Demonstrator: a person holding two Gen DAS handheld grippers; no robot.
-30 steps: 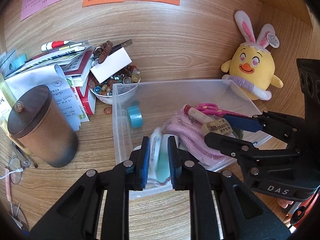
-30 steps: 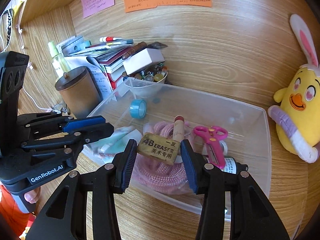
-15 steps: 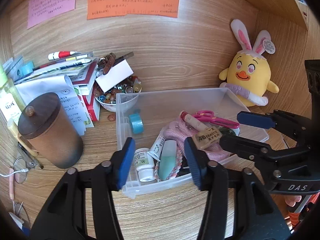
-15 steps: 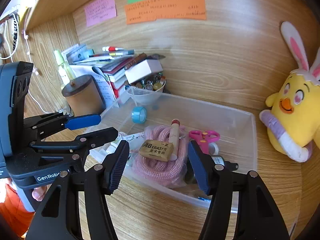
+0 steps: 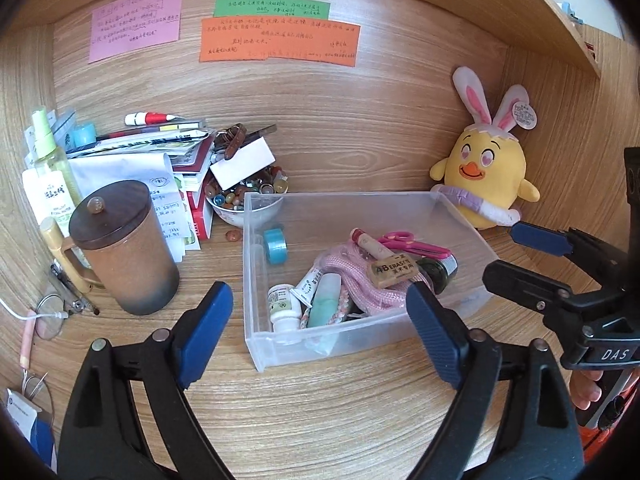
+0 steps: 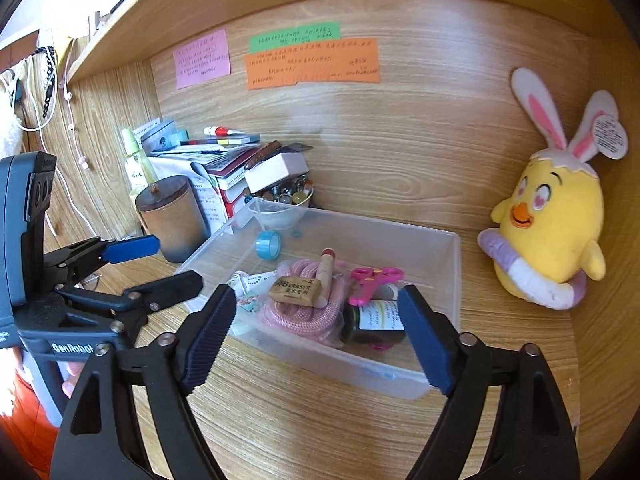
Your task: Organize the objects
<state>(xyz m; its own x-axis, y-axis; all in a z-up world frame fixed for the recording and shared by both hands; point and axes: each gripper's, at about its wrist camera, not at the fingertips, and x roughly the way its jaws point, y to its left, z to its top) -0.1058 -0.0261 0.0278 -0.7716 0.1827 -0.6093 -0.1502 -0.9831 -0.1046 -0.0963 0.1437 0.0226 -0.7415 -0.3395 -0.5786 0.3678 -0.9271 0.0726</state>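
- Far left on the desk: lidded mug [image 5: 126,248], with a paper stack [image 5: 156,152] and a bowl of beads [image 5: 244,200] behind it. None of that is sorted yet, as far as I can judge.
- Left gripper [image 5: 318,334] is opening, nothing between its pads, hanging over the near edge of the bin [image 5: 360,336].
- The bin already holds tape [image 5: 275,245], a pill bottle [image 5: 283,307], pink rope [image 6: 304,308], an eraser [image 6: 295,290], scissors [image 6: 370,280] and a dark jar [image 6: 374,320].
- Right gripper [image 6: 318,338] is opening too and carries nothing; it hangs over the bin's front right.
- Tip: I'd clear the rim fully, then go for 1 loose item at a time.
- Far right: chick plush [image 6: 548,220], well clear.
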